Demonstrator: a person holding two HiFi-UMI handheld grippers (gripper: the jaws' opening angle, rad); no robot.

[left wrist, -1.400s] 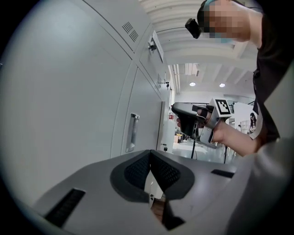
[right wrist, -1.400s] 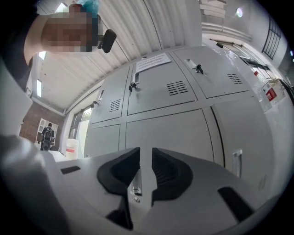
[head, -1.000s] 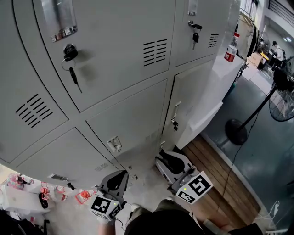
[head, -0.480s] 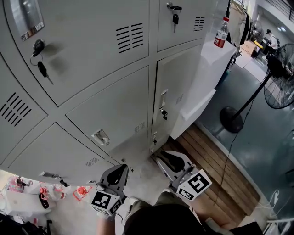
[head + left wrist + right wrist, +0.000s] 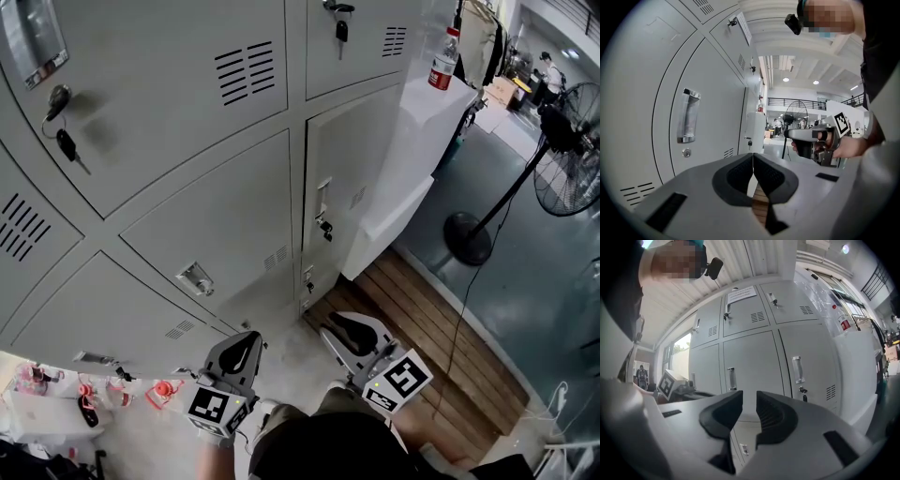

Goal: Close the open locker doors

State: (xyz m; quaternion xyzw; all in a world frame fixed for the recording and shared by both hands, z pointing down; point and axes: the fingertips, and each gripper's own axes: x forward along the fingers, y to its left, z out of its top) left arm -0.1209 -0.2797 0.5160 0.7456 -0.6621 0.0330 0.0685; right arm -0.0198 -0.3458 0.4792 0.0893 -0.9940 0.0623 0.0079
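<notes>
**Both grippers held low and idle before a locker bank with no door standing open**

The person stands facing the locker bank [image 5: 187,122], both tools carried low near the body and aimed at its bottom row. The left gripper [image 5: 240,349] has its jaws pressed together with nothing between them. The right gripper [image 5: 339,328] shows a narrow gap between its jaws, and that gap is empty too. Neither tool touches a door. Since closing a door calls for a push rather than a grasp, empty jaws suit the job.

The likeliest target is the lower door [image 5: 354,173] at the right edge of the bank, with its handle [image 5: 322,200] and a hanging key bunch [image 5: 325,228]. A dark line runs down its left edge, but whether it is latched or just ajar cannot be told. In the right gripper view every door appears flush. Judged from this, the closing is done or nearly so, and at most a final press on that door remains.

A white cabinet [image 5: 412,150] stands against the bank's right edge, a bottle [image 5: 441,58] on top. It leaves little room beside that door. Wooden planks [image 5: 422,319] lie along the cabinet's foot, and a pedestal fan [image 5: 562,112] stands well apart.
</notes>
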